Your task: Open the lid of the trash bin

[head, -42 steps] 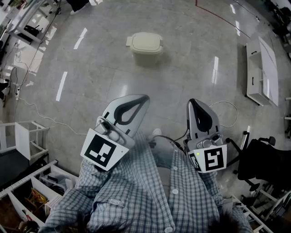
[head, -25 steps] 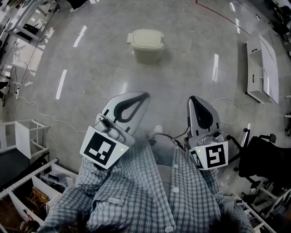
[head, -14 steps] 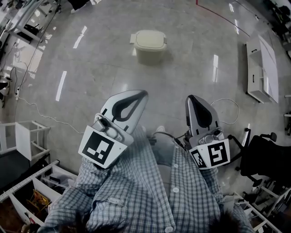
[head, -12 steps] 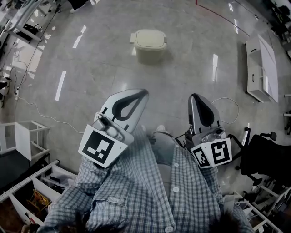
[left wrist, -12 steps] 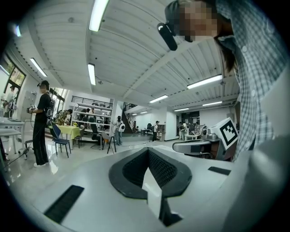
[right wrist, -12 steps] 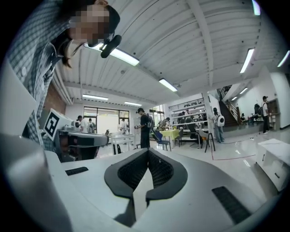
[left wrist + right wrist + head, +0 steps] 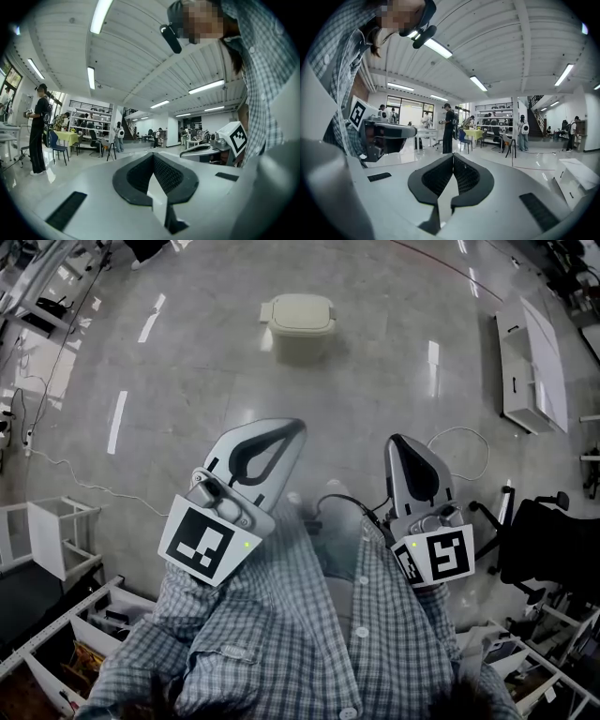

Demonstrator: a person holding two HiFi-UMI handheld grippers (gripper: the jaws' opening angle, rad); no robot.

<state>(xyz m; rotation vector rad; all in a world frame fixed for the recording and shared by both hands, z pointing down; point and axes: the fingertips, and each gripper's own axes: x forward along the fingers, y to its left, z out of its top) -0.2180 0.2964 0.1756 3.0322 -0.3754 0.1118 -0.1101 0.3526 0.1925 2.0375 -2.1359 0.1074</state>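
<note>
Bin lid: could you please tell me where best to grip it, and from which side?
Probably by the small tab jutting from the left edge of the lid, coming from that side: the lid lies flat and shut on the bin, and only its tabs overhang. Its hinge cannot be made out.

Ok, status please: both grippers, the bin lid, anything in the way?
Left gripper shut, empty; right gripper shut, empty. Trash bin far ahead on floor, lid closed. White cable on floor, right of path.
</note>
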